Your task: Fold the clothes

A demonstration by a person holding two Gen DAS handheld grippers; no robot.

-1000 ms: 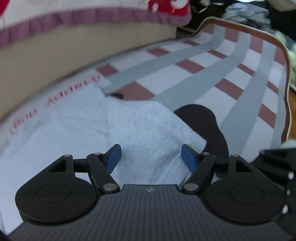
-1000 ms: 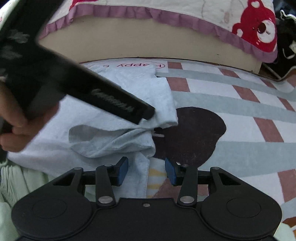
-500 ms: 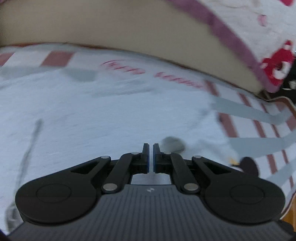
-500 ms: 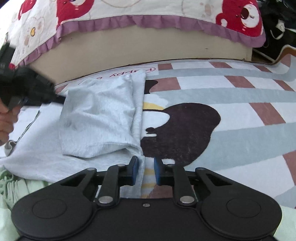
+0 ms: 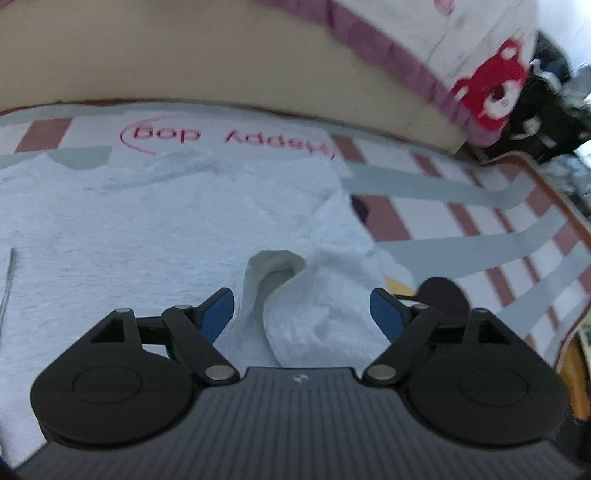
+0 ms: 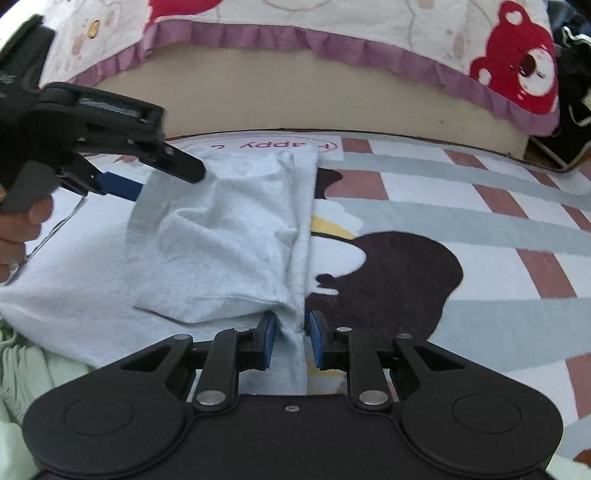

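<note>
Underneath, a striped rug (image 6: 424,192) beside a bed (image 6: 295,99); left tongs (image 5: 302,314) wide apart, right tongs (image 6: 289,338) ajar astride the pale shirt (image 6: 221,236).

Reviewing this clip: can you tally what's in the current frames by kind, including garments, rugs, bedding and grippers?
Pale blue-grey garment, laid on the rug with its right side folded over: 1
Pale green cloth at the lower left edge: 1
Striped rug with a dog picture: 1
Bed cover with red bears and a purple frill: 1
Grippers, left gripper and right gripper: 2
Total: 6
</note>
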